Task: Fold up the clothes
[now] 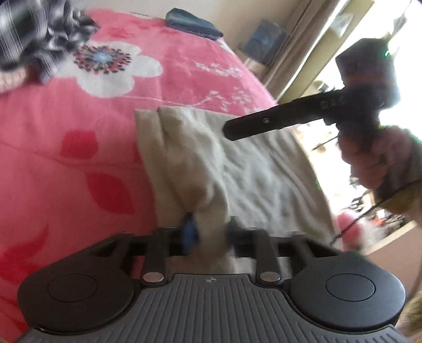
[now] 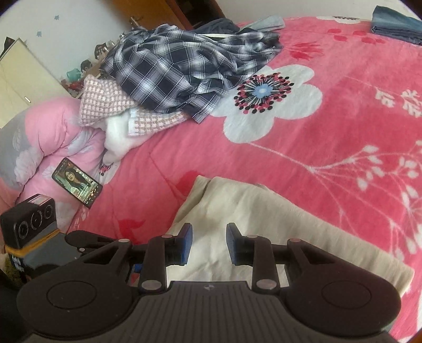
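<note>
Fingers of the left gripper (image 1: 208, 232) are clenched on a bunched fold of the cream garment (image 1: 237, 163); in the left wrist view the cloth rises in a blurred ridge from between the blue pads (image 1: 190, 232) and hides most of the right-hand pad. From that pinch the garment spreads away across the pink floral blanket (image 1: 79, 158) as a roughly rectangular folded piece, with a narrower folded strip along its left edge.

Fingers of the right gripper (image 2: 209, 244) stand apart with nothing between them, the blue pads (image 2: 186, 244) hovering over the same cream garment (image 2: 263, 224), which in the right wrist view lies flat on the bed near its edge. In the left wrist view that gripper (image 1: 232, 130) shows as a dark bar reaching in from the right above the garment's far part, held by a hand (image 1: 374, 155).

Farther out on the blanket, beyond a large white flower print (image 2: 266, 105), lies a heap of unfolded clothes: a navy and white plaid shirt (image 2: 184, 68) on top of a pink houndstooth piece (image 2: 105, 105). A folded blue item (image 2: 395, 25) sits at the far corner of the bed. To the left, a phone (image 2: 76, 183) with a lit screen rests on a pale pink quilt (image 2: 47, 132).
</note>
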Demonstrator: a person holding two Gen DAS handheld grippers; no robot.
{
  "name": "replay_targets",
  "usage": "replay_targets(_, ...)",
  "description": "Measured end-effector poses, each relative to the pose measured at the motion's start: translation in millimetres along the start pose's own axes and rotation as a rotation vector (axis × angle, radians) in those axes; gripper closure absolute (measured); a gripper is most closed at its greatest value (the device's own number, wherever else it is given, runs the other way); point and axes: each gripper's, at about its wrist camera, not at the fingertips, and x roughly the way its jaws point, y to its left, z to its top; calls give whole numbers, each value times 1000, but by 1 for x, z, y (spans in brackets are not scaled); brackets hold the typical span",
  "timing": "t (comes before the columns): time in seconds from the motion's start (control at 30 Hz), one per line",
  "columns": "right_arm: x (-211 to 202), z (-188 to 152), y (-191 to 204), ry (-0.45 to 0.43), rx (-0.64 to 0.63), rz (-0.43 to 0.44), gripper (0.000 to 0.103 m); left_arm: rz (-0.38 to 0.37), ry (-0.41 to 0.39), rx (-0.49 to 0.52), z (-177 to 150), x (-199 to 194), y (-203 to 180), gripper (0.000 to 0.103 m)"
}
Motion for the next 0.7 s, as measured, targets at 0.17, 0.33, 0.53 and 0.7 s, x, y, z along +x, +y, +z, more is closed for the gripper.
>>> replay_targets(0.17,-3,-6,1,-11,26,6,72,-395,-86,-420,-13,-7,62,96)
replay_targets(0.33,-3,-6,0,-15,51,9,72,-490,-38,-673,-40,21,102,93)
replay_targets(0.53,-1,-2,5,-13,47,8,72,-271,-56,-315,-14,-4,50,66)
replay_targets(0.7,6,0,9,-5,49,17,72,-361,-66,-262,-10,2,40,96)
